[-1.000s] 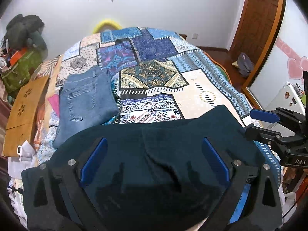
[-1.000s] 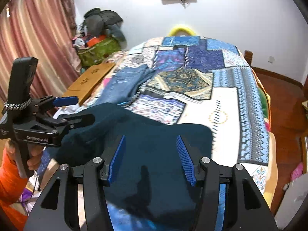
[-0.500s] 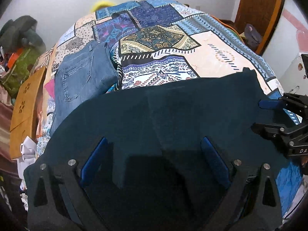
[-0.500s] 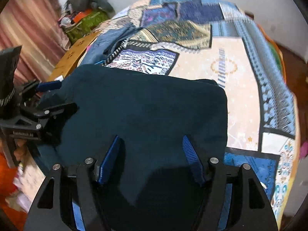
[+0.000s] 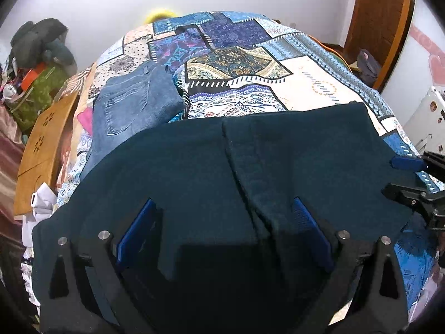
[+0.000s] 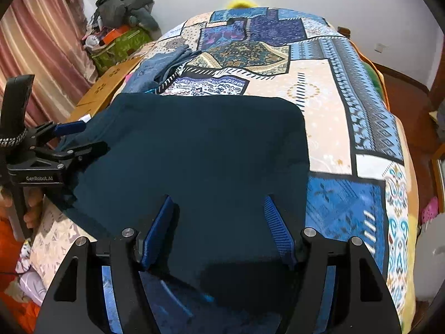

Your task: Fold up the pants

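On a bed spread with a blue-and-cream patchwork quilt [image 5: 319,83], dark teal fleece pants [image 5: 250,172] lie doubled over near the foot edge, a thick seam ridge running down the upper layer. The left gripper [image 5: 225,233] stands with its jaws wide over the cloth, the blue pads apart and not pressing on it; the right gripper [image 6: 219,228] likewise has its jaws spread, the fabric lying beneath them rather than pinched. The risk from here, by the look of it: the near edge overhangs the mattress, so an uneven grab by the two sides could drag the stack askew or let it slide off. A bite through only the top layer would peel the fold open. Folded light-blue denim jeans [image 5: 130,108] lie just beyond the far left corner, close enough to be nudged. A tan wooden board [image 5: 41,150] leans beside the bed, well clear.
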The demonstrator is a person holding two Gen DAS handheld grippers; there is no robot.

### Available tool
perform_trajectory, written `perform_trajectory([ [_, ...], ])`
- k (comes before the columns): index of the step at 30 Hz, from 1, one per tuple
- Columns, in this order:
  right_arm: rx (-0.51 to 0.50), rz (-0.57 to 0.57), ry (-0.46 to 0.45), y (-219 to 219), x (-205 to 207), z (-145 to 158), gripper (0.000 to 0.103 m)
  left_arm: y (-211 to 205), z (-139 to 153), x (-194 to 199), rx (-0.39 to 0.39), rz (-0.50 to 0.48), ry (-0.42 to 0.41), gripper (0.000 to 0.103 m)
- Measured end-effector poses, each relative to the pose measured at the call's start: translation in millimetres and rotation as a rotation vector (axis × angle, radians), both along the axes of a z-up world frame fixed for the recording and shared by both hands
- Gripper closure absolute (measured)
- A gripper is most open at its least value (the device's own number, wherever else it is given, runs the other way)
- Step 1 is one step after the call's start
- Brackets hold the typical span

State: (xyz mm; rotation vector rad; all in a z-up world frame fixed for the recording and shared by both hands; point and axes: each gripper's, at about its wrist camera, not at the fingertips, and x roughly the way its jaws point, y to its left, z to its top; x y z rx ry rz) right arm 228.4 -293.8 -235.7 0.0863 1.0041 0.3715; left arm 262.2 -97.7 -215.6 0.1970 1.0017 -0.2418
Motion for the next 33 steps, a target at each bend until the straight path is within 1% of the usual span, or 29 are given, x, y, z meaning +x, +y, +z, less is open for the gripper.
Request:
perform_trajectory([
  [5, -0.048, -0.023, -0.008, 6.8, -2.5, 9.6, 0.036, 6.1, 10.7, -11.0, -0.024, 0.028, -0.035, 0.004],
  [9, -0.003, -0.018, -0.024, 9.9, -0.9, 25.1, 0.036, 16.1, 25.6, -19.5, -0.044, 0.051, -0.071, 0.004],
  [13, 0.021, -0.014, -0.096, 19.9, -0.4, 50.0, 0.035, 37.9, 50.0, -29.3, -0.077, 0.097, -0.134, 0.004],
  [18, 0.048, 0.021, -0.177, 44.7, 3.7, 76.8, 0.032, 91.0, 82.7, -42.9, -0.141, 0.221, -0.218, 0.004],
  [22, 0.068, 0.068, -0.209, 69.9, 7.1, 86.7, 0.03, 138.9, 97.2, -55.1, -0.171, 0.329, -0.256, 0.004],
  [26, 0.083, 0.125, -0.194, 103.3, 12.9, 81.1, 0.029, 186.8, 99.5, -66.5, -0.177, 0.428, -0.255, 0.003],
  [29, 0.082, 0.168, -0.16, 127.3, 16.2, 68.9, 0.028, 222.6, 91.2, -75.2, -0.176, 0.503, -0.228, 0.003],
  [32, 0.078, 0.201, -0.117, 145.9, 17.8, 54.0, 0.028, 255.7, 74.6, -85.1, -0.208, 0.569, -0.167, 0.003],
  [33, 0.079, 0.207, -0.099, 151.4, 18.8, 48.8, 0.028, 269.4, 65.5, -88.9, -0.237, 0.594, -0.134, 0.004],
])
